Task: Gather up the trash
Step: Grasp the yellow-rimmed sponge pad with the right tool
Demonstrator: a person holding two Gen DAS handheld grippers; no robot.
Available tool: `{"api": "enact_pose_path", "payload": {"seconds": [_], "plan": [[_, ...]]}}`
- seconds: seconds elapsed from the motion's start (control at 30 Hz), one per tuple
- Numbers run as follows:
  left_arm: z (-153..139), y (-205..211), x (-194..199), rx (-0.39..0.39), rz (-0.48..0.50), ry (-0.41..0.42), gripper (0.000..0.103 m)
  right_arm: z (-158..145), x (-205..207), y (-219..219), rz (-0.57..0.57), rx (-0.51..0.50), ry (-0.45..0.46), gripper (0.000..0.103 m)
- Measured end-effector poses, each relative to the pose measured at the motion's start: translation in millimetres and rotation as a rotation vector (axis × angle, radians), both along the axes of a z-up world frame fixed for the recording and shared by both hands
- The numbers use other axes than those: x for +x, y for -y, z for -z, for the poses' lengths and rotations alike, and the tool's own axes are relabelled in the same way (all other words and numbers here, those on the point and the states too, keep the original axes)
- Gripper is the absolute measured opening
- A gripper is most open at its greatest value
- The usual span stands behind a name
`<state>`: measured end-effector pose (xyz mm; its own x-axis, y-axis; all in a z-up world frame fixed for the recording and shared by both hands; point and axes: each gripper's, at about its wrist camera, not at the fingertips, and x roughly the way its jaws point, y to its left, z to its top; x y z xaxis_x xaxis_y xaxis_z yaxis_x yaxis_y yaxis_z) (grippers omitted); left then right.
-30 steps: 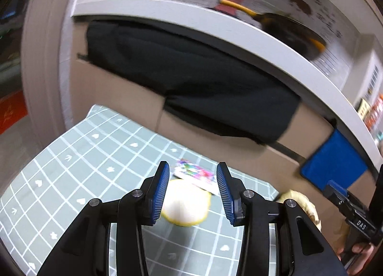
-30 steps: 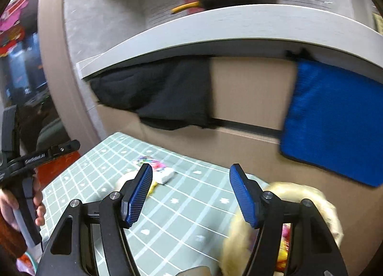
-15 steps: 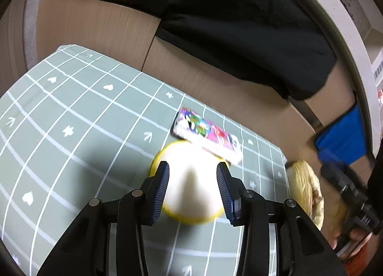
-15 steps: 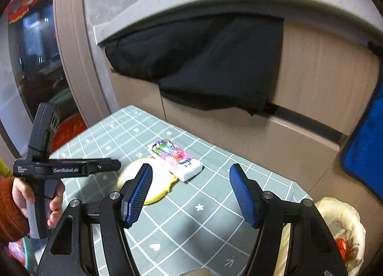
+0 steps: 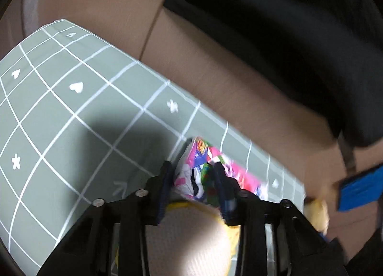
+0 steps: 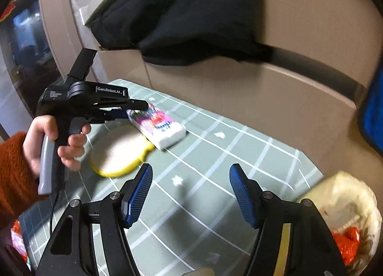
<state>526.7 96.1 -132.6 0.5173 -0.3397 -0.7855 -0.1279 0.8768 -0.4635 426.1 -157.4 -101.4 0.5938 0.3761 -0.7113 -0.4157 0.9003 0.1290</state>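
Observation:
A colourful snack packet (image 5: 201, 148) (image 6: 160, 125) lies on the green grid mat (image 5: 71, 108), its near end resting on a round white disc with a yellow rim (image 5: 191, 240) (image 6: 119, 151). My left gripper (image 5: 192, 178) (image 6: 136, 108) is closing its jaws on the packet's end, and the foil crumples between the pads. My right gripper (image 6: 191, 192) hangs open above bare mat (image 6: 215, 156) with nothing between its fingers. A pale trash bag (image 6: 347, 216) (image 5: 316, 211) with red scraps inside sits off the mat's right edge.
A tan cabinet front (image 6: 239, 89) rises right behind the mat, with a black cloth (image 6: 191, 13) draped over it and a blue cloth (image 6: 373, 113) at the right. A hand in an orange sleeve (image 6: 47, 142) holds the left gripper's handle.
My left gripper dropped forward past the disc onto the packet and narrowed its jaws around it. The right gripper sank lower towards the mat, jaws unchanged.

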Motion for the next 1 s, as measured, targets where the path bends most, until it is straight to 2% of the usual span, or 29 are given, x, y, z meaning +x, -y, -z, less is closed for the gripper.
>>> {"api": "enact_pose_path", "payload": {"seconds": [0.1,0.3,0.37,0.43,0.53,0.7,0.8,0.87,0.93,1.0], "plan": [[-2,9,-26,0.044,0.111,0.007,0.029,0,-9,10,-0.020,0.038,-0.009,0.064],[2,20,-101,0.025,0.265,-0.024,0.023,-1,-24,3,-0.111,0.074,-0.018,0.065],[1,25,-126,0.035,0.292,-0.018,0.023,-1,-26,-1,-0.120,0.086,-0.026,0.065],[0,27,-150,0.008,0.314,-0.031,0.023,0,-28,-6,-0.118,0.097,-0.032,0.065],[0,33,-166,-0.040,0.326,-0.043,0.023,2,-29,-9,-0.117,0.121,-0.054,0.065],[-20,23,-179,-0.026,0.349,0.053,0.032,3,-45,-10,-0.134,0.129,-0.069,0.065],[-30,10,-186,-0.007,0.299,0.102,0.034,7,-60,-7,-0.159,0.145,-0.098,0.065],[-36,-1,-190,0.016,0.230,0.127,0.034,14,-67,-10,-0.180,0.147,-0.131,0.066],[-39,-11,-201,0.002,0.199,0.124,0.034,22,-75,-21,-0.217,0.128,-0.166,0.066],[-36,-14,-212,-0.021,0.214,0.099,0.034,29,-82,-33,-0.251,0.093,-0.182,0.066]]}}
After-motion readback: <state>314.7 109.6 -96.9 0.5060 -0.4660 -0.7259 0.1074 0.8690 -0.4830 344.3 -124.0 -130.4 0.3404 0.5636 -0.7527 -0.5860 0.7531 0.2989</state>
